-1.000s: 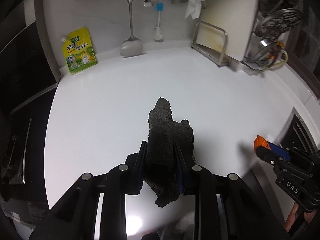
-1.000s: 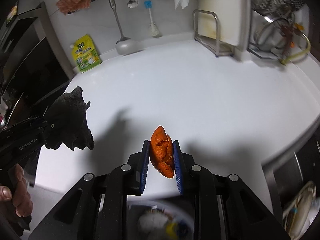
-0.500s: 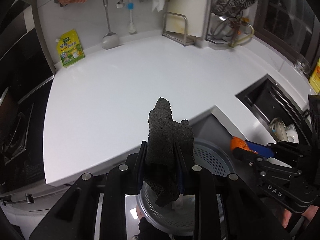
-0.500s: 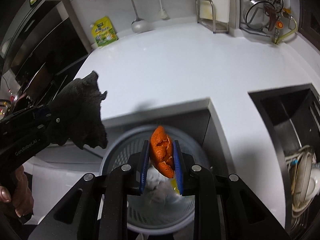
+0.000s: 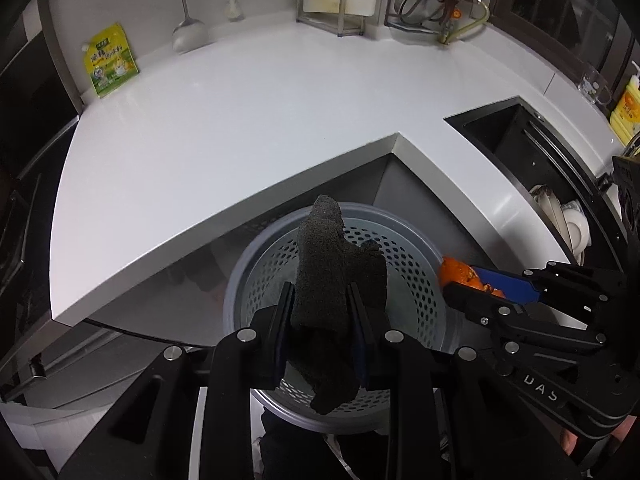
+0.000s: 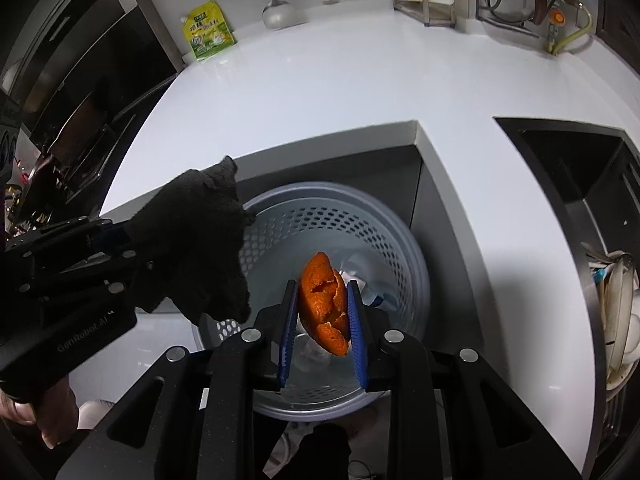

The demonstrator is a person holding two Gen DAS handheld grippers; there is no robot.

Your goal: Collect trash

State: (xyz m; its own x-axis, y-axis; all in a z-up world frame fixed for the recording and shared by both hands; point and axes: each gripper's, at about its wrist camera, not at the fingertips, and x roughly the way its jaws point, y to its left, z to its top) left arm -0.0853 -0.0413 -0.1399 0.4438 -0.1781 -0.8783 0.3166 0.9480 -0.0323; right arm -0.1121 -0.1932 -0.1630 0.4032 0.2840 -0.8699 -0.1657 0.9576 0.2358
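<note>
Already both loads hang over the perforated bin (image 6: pixel 340 240), which stands on the floor in the inside corner of the white table (image 5: pixel 224 120). The left tool (image 5: pixel 320 316) is pressed onto a dark grey rag (image 5: pixel 336 272); the right tool (image 6: pixel 322 312) pinches an orange peel (image 6: pixel 324 304) between its blue pads (image 6: pixel 354 320).

Judging by the right wrist view, the rag sits toward 9 o'clock of the bin, part of it over the rim, so a release now could drape it on the edge or drop it to the floor. The rag is soft and fuzzy and may cling to a pad when the left tool spreads. The peel hangs nearer the bin's middle, but in the left wrist view it shows at about 3 o'clock, right at the rim, so its true position is not certain. It is cracked and could break, shedding a piece outside. The two tools are near each other, and a knock could shake either load loose.

Much of the bin's bottom is covered by the tools and their loads; pale scraps lie there, but what they are cannot be told. The bin's near rim is cut off behind the tool bodies. How high either load hangs above the bin cannot be judged.
</note>
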